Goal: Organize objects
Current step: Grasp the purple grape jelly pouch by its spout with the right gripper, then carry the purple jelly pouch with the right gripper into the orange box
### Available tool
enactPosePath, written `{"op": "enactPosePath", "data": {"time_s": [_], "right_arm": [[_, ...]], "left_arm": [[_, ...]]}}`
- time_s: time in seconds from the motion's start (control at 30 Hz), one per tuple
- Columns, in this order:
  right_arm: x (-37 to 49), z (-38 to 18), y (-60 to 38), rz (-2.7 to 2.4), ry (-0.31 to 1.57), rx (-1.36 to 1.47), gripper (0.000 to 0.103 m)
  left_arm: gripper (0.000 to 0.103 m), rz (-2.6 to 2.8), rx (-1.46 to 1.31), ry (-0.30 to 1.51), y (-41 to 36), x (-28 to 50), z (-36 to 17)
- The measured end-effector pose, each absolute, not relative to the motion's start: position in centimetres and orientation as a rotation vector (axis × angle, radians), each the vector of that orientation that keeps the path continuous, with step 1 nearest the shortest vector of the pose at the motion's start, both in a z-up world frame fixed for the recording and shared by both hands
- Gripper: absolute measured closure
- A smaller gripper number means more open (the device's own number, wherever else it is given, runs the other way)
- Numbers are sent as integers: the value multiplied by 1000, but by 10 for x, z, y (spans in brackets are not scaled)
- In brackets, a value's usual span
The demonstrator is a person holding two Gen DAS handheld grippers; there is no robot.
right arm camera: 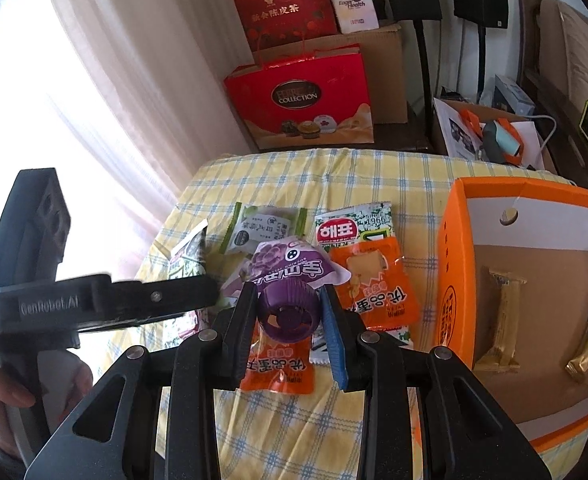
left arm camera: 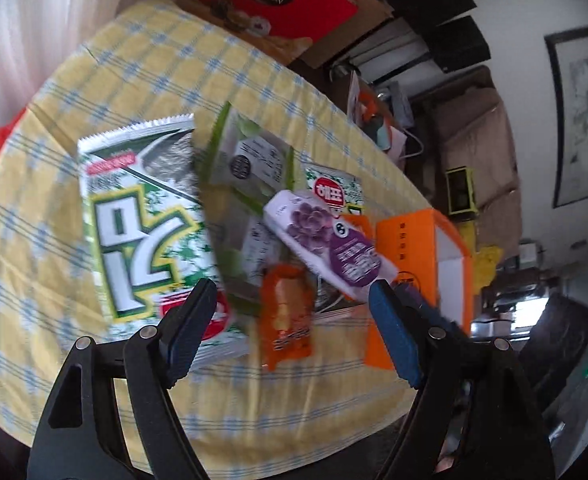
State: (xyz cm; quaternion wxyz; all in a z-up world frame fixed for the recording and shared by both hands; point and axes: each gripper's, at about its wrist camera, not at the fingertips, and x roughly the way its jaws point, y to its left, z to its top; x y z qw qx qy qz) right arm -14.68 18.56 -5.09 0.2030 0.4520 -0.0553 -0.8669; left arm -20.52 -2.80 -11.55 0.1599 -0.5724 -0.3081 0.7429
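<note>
Purple jelly cup (right arm camera: 288,304), base partly hidden, clamped in right tool (right arm camera: 288,308) above tabletop (right arm camera: 294,420) packets; left tool (left arm camera: 294,312) open, empty, view blurred.

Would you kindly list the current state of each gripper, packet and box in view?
Right gripper: shut on the purple jelly cup, lifted.
Left gripper: open, holding nothing.
Orange box: open, with two gold snack bars inside.
Large seaweed packet: flat on the tablecloth.
Orange snack packet: lying sealed.
</note>
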Motion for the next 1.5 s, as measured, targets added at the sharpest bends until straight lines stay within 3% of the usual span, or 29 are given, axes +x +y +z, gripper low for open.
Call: {"op": "enactPosePath", "data": {"time_s": [0.17,0.33,0.6,1.07,1.5], "right_arm": [[-141,-56,183,-2417,-141,1268,71],[-137,-59,182,-2415,-128,1274,71],[-133,-62,180,-2417,-112,1268,71],[-123,-22,188,-2484,-73,1161,71],[-112,-1,246,-2568,-120,1146,71]], "left_arm": [[30,2004,-1642,-1005,-16,-217,-129],[66,1901,-1669,-1065,-4,-228,-139],[82,1936,-1613,-1082,-3,-226,-137],[86,1974,-1469,-1040,10,-221,-87],[86,1935,-1459,-932,76,-216,-65]]}}
